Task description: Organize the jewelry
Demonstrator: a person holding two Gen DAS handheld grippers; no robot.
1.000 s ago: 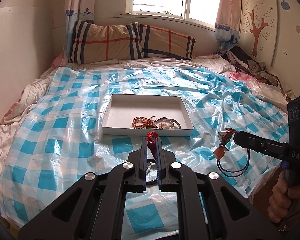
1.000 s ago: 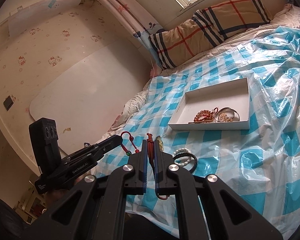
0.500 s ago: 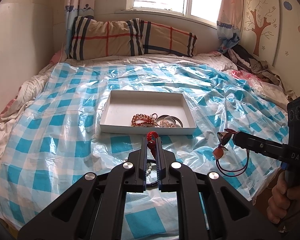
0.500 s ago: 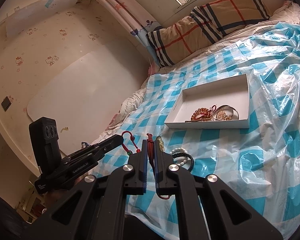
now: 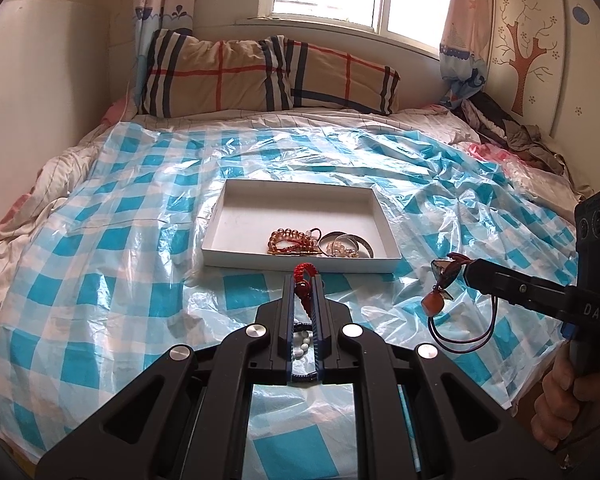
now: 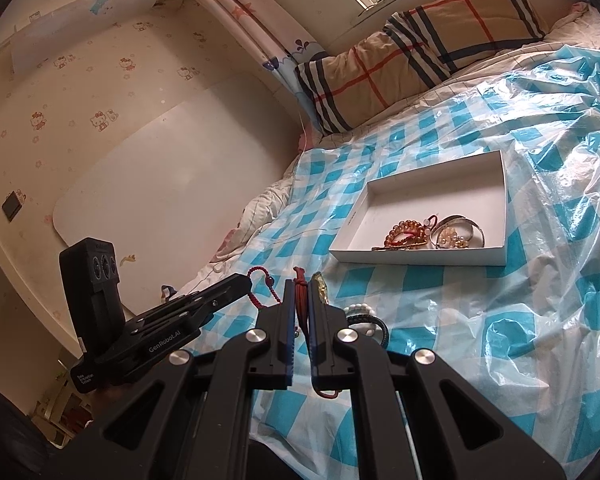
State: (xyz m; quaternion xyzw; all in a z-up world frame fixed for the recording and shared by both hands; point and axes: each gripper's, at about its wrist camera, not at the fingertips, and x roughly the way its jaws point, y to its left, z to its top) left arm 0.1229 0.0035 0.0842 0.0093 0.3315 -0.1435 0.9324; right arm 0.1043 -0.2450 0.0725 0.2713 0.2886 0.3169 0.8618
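Note:
My left gripper (image 5: 304,278) is shut on a red beaded bracelet (image 5: 302,276), held above the checked bed cover just in front of the white box (image 5: 374,208). In the box lie an amber bead bracelet (image 5: 290,239) and a silver bangle (image 5: 345,240). At the right, my right gripper (image 5: 469,270) is shut on a cord necklace (image 5: 460,336), its orange stone pendant (image 5: 432,304) dangling. The right wrist view shows that gripper (image 6: 300,285) pinching the red cord (image 6: 300,300), the left gripper (image 6: 242,280) beside it, and the box (image 6: 440,188) ahead. A white-bead bracelet (image 6: 360,309) lies on the cover.
A blue-and-white checked plastic sheet (image 5: 112,264) covers the bed. Plaid pillows (image 5: 260,76) lean under the window at the head. Crumpled clothes (image 5: 512,132) pile at the far right. A wall and a white panel (image 6: 172,184) run along the bed's left side.
Both grippers keep their hold and hover in nearly the same place. The views have only drifted slightly.

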